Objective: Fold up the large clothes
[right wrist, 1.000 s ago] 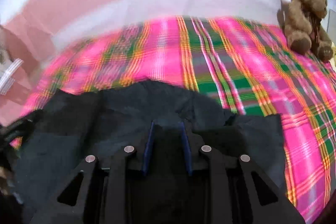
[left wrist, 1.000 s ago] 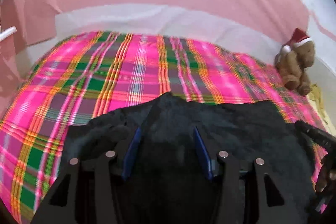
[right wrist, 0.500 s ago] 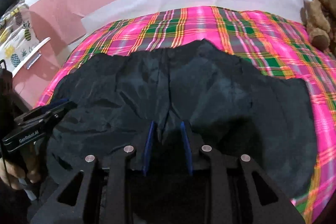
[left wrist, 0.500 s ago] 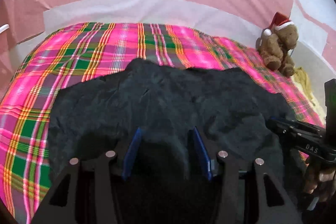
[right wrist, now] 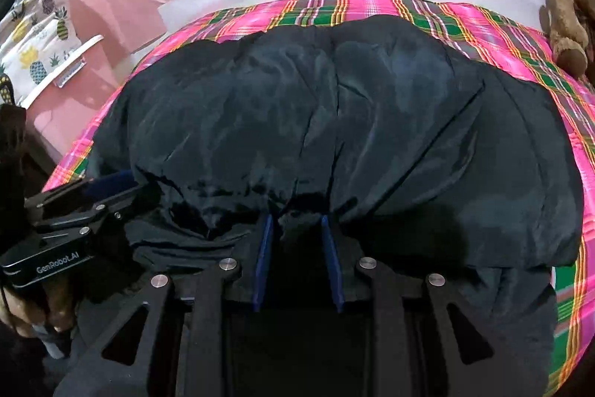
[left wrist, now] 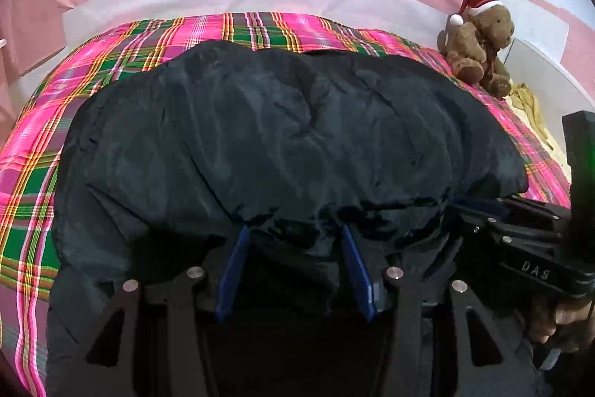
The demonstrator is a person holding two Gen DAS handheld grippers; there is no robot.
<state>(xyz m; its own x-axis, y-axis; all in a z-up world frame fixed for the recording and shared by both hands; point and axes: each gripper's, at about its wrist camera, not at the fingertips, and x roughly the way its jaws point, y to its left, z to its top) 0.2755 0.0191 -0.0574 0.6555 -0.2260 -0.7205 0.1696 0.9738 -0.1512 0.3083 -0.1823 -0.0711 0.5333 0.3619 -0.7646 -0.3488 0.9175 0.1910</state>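
Both jaws are clenched on bunched hem of the black jacket (left wrist: 290,144): left gripper (left wrist: 293,240), right gripper (right wrist: 295,226). Since a second ago, more of the plaid bedspread (left wrist: 33,181) has been covered, reaching the upper centre; the fold appears nearly laid.

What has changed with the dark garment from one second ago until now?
The black garment spread farther across the plaid blanket, toward the teddy bear, covering more of it. Both claws, left and right, kept their grip on its near edge. The bear stayed put.
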